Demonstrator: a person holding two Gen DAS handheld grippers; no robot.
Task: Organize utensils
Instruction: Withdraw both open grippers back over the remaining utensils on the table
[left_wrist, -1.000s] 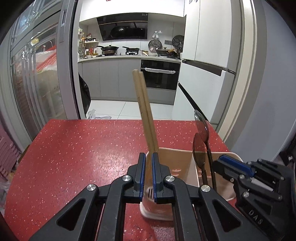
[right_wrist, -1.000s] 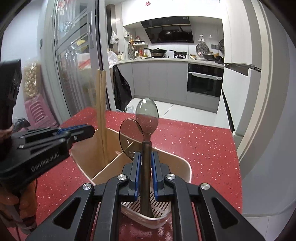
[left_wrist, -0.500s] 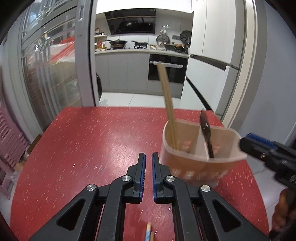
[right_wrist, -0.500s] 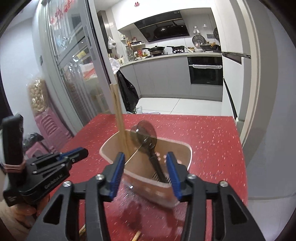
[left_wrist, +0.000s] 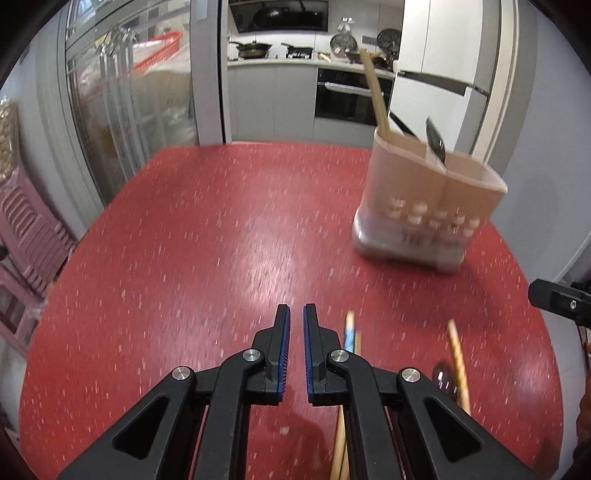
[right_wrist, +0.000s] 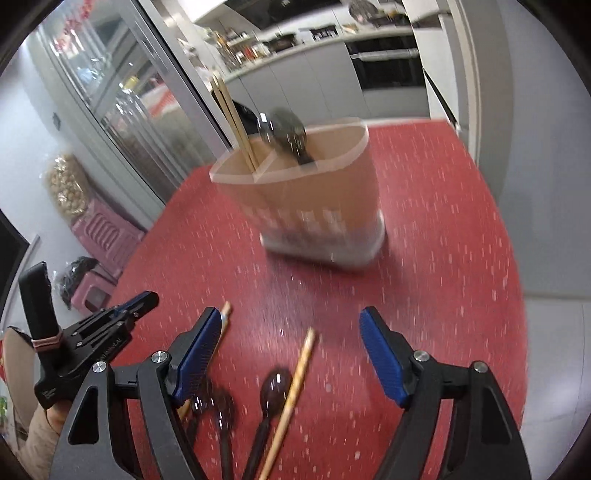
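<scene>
A beige utensil holder (left_wrist: 424, 206) (right_wrist: 317, 199) stands on the red table (left_wrist: 207, 236), with wooden chopsticks (left_wrist: 375, 96) (right_wrist: 232, 122) in one compartment and dark spoons (right_wrist: 286, 134) (left_wrist: 436, 142) in the other. My left gripper (left_wrist: 296, 332) is shut and empty, low over the table, short of the holder. Loose chopsticks (left_wrist: 349, 332) (right_wrist: 295, 391) and dark spoons (right_wrist: 271, 391) (left_wrist: 445, 380) lie on the table near me. My right gripper (right_wrist: 291, 350) is wide open and empty above them.
The table's right edge (right_wrist: 517, 295) borders a grey floor. Pink plastic stools (left_wrist: 22, 243) stand to the left of the table. A glass door and the kitchen lie beyond. The left gripper also shows in the right wrist view (right_wrist: 122, 314).
Both grippers let go of the chopsticks and spoon in the holder and pulled back and down. The right gripper opened wide; loose utensils came into view on the table.
</scene>
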